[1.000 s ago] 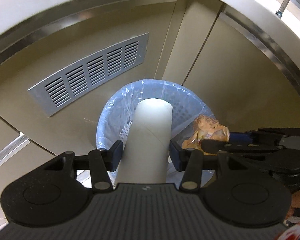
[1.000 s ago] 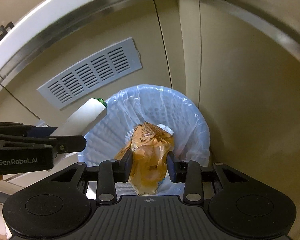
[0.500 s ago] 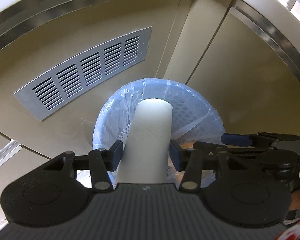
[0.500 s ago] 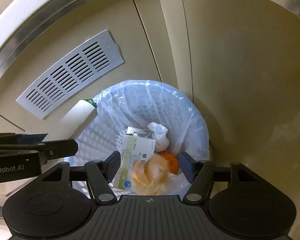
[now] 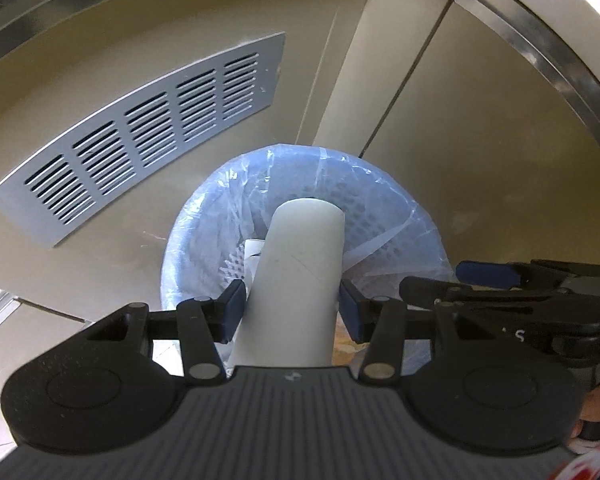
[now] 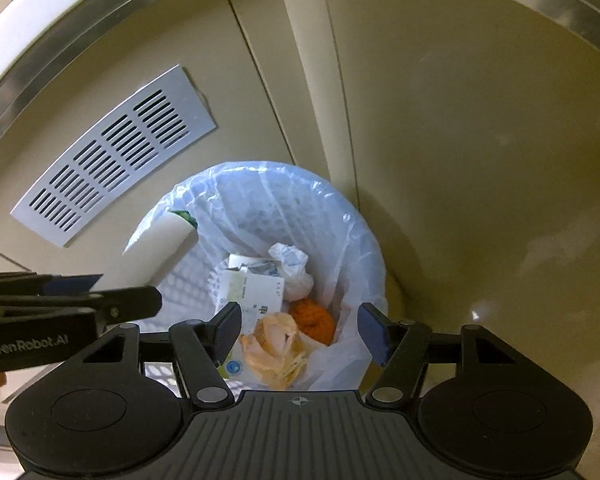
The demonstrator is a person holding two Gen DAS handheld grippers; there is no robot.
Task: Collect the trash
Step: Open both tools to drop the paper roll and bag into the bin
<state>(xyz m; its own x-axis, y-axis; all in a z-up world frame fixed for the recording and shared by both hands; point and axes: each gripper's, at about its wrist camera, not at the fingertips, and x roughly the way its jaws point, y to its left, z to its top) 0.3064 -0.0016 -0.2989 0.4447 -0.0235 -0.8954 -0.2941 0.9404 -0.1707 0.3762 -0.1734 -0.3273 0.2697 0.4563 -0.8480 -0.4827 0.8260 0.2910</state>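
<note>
Trash poised for the drop: a white bottle [image 5: 296, 280], likely light, rigid and smooth, sits clamped mid-body in the left gripper [image 5: 292, 312] above the lined wastebasket [image 6: 340, 216]; beside it, the right gripper [image 6: 298, 330] hangs open and empty over a crumpled wrapper [image 6: 274, 344] below.

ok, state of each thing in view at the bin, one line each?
left claw: shut on the white bottle
white bottle: held, over the bin
right claw: open, empty
bin: bag-lined, part filled
yellow wrapper: crumpled, in the bin
carton: lying in the bin
</note>
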